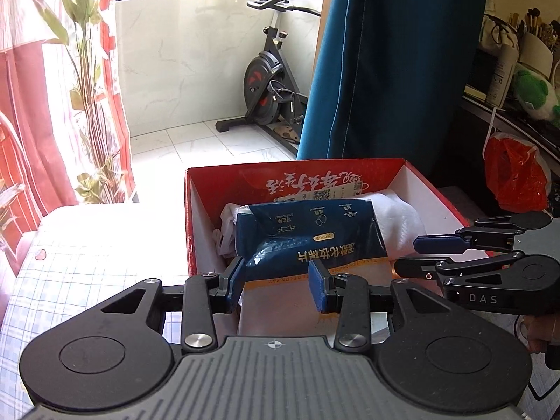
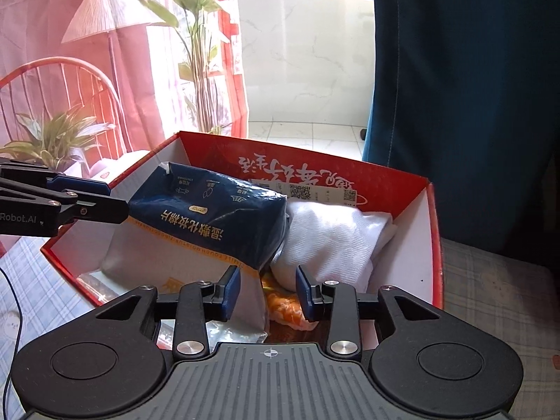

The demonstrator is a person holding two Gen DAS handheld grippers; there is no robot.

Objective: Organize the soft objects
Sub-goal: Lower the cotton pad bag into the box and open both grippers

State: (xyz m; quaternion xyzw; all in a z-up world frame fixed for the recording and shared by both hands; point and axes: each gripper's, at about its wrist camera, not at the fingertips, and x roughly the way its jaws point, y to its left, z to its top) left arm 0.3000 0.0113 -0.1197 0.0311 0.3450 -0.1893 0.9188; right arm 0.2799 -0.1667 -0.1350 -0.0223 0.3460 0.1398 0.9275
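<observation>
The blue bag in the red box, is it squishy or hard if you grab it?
Probably squishy. The blue bag is a crinkled soft pack, creased and sagging over the white cloth bundle in the red box, so it would likely bend and flop. It looks light for its size. Its shiny film may slip between the left gripper fingers.
</observation>
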